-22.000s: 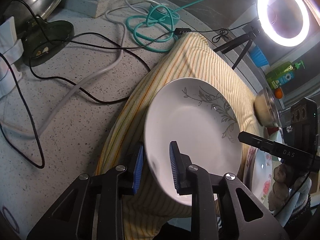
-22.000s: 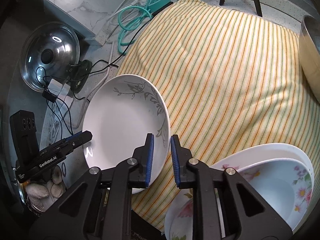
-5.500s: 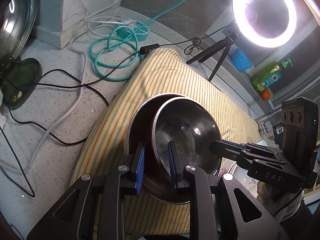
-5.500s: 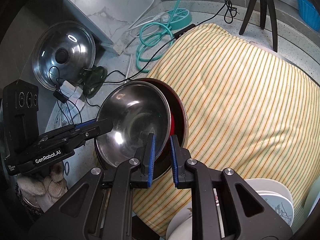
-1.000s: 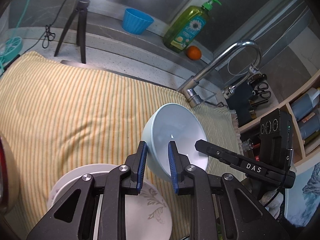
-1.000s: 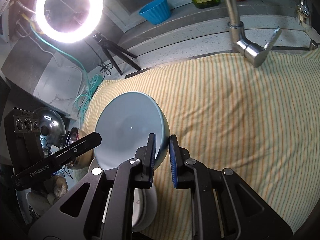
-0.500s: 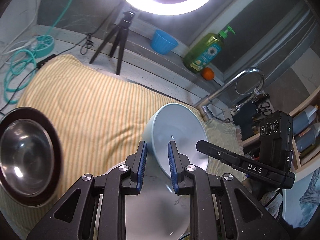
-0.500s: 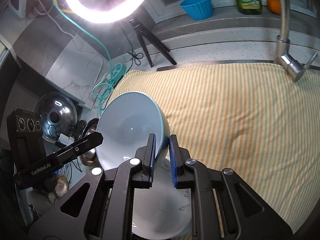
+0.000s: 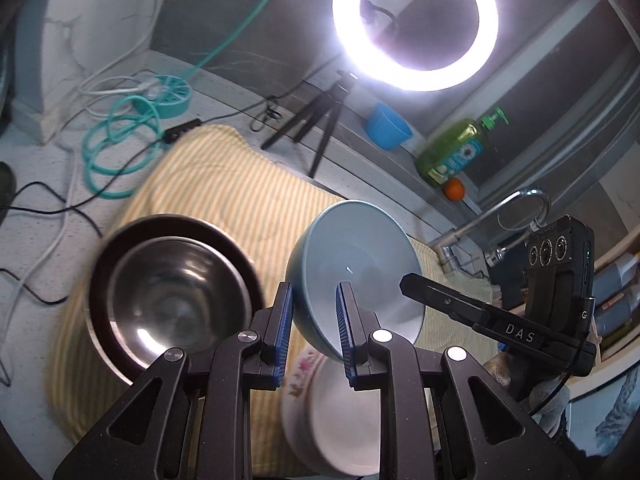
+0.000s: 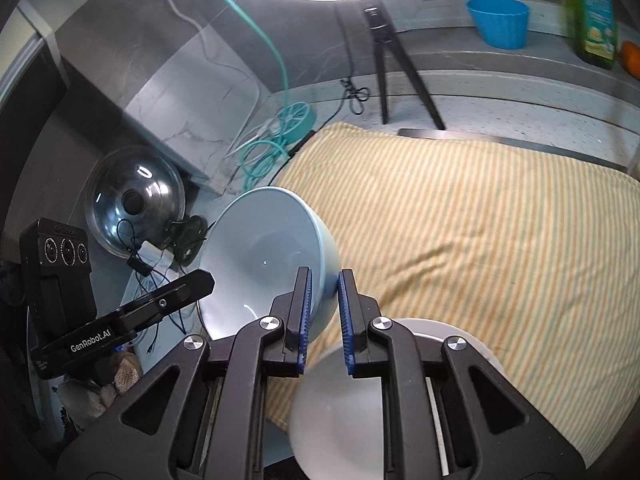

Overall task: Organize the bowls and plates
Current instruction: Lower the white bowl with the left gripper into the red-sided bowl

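A pale blue bowl point(image 9: 360, 272) hangs in the air, held by both grippers at opposite rims. My left gripper point(image 9: 314, 300) is shut on its near-left rim. My right gripper point(image 10: 322, 284) is shut on the bowl point(image 10: 264, 256) at its right rim. The right gripper shows in the left wrist view as a black finger point(image 9: 448, 300) against the bowl's far side. Left of the bowl, a steel bowl point(image 9: 172, 296) sits nested in a dark red bowl point(image 9: 100, 264) on the striped cloth point(image 9: 224, 200). Below the blue bowl lies a stack of white flowered plates point(image 9: 340, 412).
A ring light point(image 9: 416, 24) on a tripod point(image 9: 316, 120) stands behind the cloth, with a blue cup point(image 9: 386, 126), a green soap bottle point(image 9: 456, 156), an orange point(image 9: 455, 189) and a faucet point(image 9: 500, 216). Teal cable point(image 9: 120, 148) and a pot lid point(image 10: 136, 200) lie on the counter at left.
Both grippers have carried the blue bowl leftwards across the cloth, from near the faucet to beside the nested steel bowl. Both grips are unchanged.
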`<state>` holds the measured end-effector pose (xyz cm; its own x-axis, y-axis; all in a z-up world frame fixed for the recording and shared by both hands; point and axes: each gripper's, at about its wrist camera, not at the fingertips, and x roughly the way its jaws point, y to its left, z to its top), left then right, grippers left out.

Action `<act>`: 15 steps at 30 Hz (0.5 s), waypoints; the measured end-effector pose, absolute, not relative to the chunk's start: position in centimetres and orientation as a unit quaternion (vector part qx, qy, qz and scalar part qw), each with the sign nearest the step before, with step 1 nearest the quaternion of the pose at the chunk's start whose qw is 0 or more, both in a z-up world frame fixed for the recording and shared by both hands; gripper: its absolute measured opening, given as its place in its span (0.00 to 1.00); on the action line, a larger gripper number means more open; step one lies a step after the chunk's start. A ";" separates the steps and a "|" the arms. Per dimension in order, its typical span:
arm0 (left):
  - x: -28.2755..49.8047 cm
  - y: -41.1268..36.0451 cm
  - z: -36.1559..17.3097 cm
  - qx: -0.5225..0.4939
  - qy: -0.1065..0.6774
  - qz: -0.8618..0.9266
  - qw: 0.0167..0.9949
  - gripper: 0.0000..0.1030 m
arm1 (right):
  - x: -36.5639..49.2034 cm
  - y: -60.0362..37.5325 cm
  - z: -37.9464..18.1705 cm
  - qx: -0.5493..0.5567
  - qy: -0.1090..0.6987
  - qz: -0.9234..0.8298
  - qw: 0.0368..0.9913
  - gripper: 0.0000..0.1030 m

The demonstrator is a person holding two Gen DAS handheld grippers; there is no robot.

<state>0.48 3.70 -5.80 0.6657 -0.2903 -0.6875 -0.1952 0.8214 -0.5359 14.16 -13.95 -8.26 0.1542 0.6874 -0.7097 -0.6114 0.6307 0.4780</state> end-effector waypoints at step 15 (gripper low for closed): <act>-3.0 10.3 -7.8 -0.333 0.409 0.039 0.849 0.19 | 11.7 -4.7 -10.0 -0.028 0.500 0.464 0.731 0.13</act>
<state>-2.99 10.29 -7.83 0.6627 -0.2053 -0.7202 -0.3393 0.7750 -0.5331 11.70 -4.70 -10.05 0.0689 0.6503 -0.7565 -0.7059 0.5676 0.4237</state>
